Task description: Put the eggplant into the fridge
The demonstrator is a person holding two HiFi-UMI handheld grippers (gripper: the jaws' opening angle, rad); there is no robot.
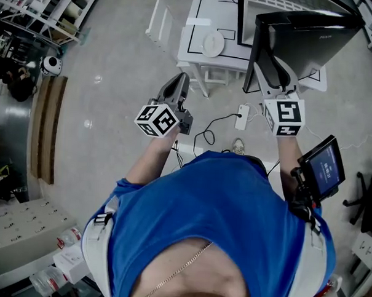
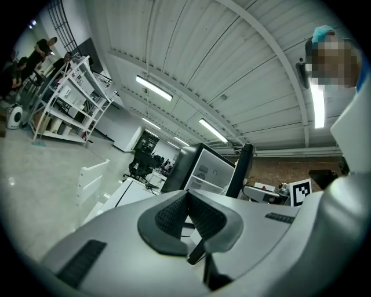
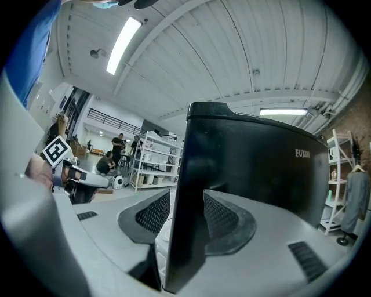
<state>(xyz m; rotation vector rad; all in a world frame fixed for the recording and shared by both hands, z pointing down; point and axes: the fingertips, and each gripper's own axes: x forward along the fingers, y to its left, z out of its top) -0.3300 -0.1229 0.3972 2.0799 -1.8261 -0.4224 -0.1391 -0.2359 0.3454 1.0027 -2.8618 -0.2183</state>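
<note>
Fridge (image 2: 186, 167) is a small black unit with a white inside, standing open on the white table (image 1: 200, 28) ahead of the person. In the left gripper view its dark side, white cavity and the thin edge of the swung-out door all show past the jaws. Fridge door (image 1: 307, 42) is a wide black panel with a brand name printed on its outer face. Its near edge sits right in the right gripper (image 3: 186, 203): the jaws are clenched on that edge, one pad on each side, and the black panel fills the upper right of the right gripper view. In the head view the right gripper (image 1: 276, 78) is at the door's lower near corner, its marker cube just below. Left gripper (image 1: 180, 78) is held level over the floor to the left of the fridge, well apart from the door. Its pads are pressed together with nothing between them, as the left gripper view (image 2: 186, 194) shows. A round white disc (image 1: 213, 43) lies on the table just left of the fridge. A white power strip (image 1: 242, 116) with a black cable lies on the floor between the two grippers. A small screen device (image 1: 323, 166) is mounted by the right forearm. White shelving (image 2: 69, 98) stands far off at the left.
</note>
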